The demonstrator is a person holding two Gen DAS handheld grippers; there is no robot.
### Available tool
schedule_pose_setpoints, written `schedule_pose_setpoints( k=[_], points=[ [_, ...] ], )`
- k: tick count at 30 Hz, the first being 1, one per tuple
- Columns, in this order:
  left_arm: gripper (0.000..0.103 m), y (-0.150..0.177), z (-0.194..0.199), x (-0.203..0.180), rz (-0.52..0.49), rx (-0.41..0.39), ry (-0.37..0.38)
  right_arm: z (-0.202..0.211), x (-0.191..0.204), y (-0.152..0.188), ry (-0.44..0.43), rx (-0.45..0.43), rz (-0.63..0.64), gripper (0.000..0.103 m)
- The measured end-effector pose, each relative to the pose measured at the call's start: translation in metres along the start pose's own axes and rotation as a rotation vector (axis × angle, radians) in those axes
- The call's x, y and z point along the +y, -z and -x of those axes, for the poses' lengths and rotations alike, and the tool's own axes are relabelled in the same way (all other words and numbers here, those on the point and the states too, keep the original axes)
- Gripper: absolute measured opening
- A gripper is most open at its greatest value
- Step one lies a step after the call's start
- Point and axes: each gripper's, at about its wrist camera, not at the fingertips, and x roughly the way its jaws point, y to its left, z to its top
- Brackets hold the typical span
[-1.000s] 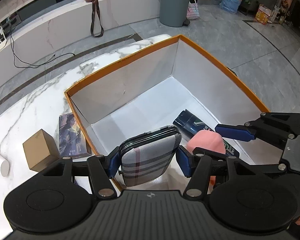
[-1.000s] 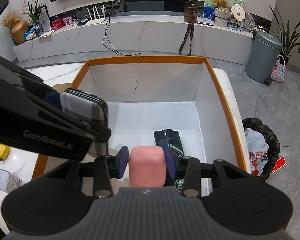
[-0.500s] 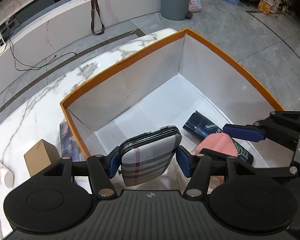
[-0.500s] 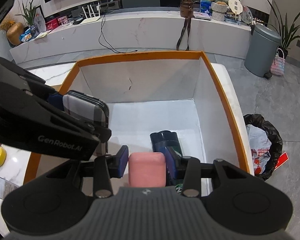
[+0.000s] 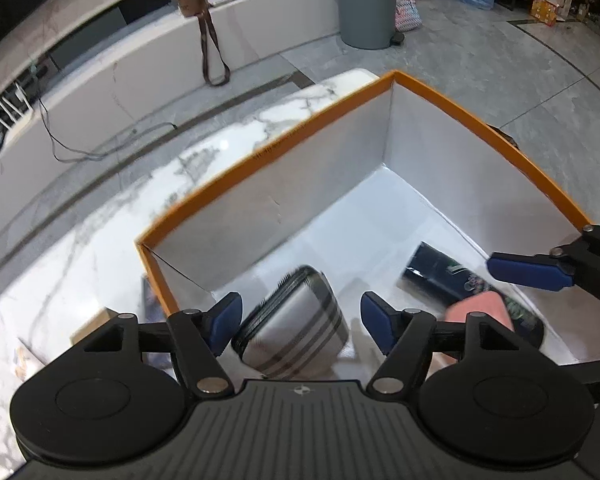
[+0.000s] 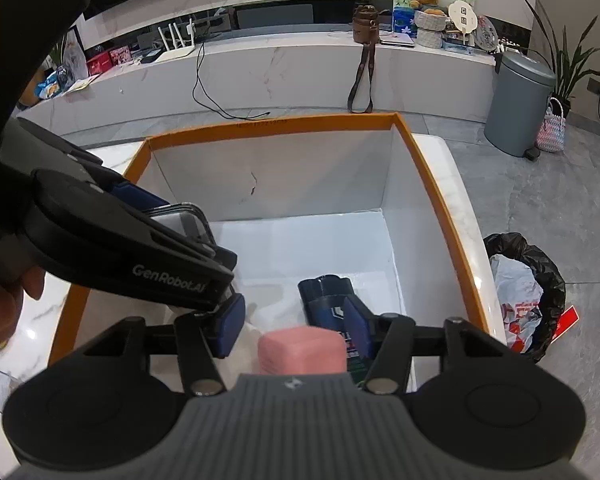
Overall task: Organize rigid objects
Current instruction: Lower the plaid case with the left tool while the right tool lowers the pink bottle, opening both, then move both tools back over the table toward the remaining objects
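Release step, orange-rimmed box (image 5: 452, 100): left gripper (image 5: 300, 322) jaws just opened, plaid case (image 5: 296, 324) freed; right gripper (image 6: 294, 326) jaws just parted off pink case (image 6: 302, 350). Next: lift both clear.

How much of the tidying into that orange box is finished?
A dark can already lies in the orange box. Both grippers' jaws have just been opening, releasing the plaid case and pink case over the box floor. A brown carton waits outside.

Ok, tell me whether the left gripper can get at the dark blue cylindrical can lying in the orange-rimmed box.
Probably not directly: the right gripper and pink case sit over the can.
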Motion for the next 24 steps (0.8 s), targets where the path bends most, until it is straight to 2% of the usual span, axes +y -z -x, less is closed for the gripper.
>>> schedule_pose_setpoints(
  k=[4, 24],
  points=[
    [0.081, -0.001, 0.004, -0.001, -0.011, -0.031, -0.065, 0.002, -0.002, 0.001, 0.002, -0.006, -0.007, 0.055],
    [0.081, -0.002, 0.048, 0.009, 0.017, -0.117, -0.065, 0.016, -0.004, -0.002, -0.003, -0.045, -0.032, 0.055]
  ],
)
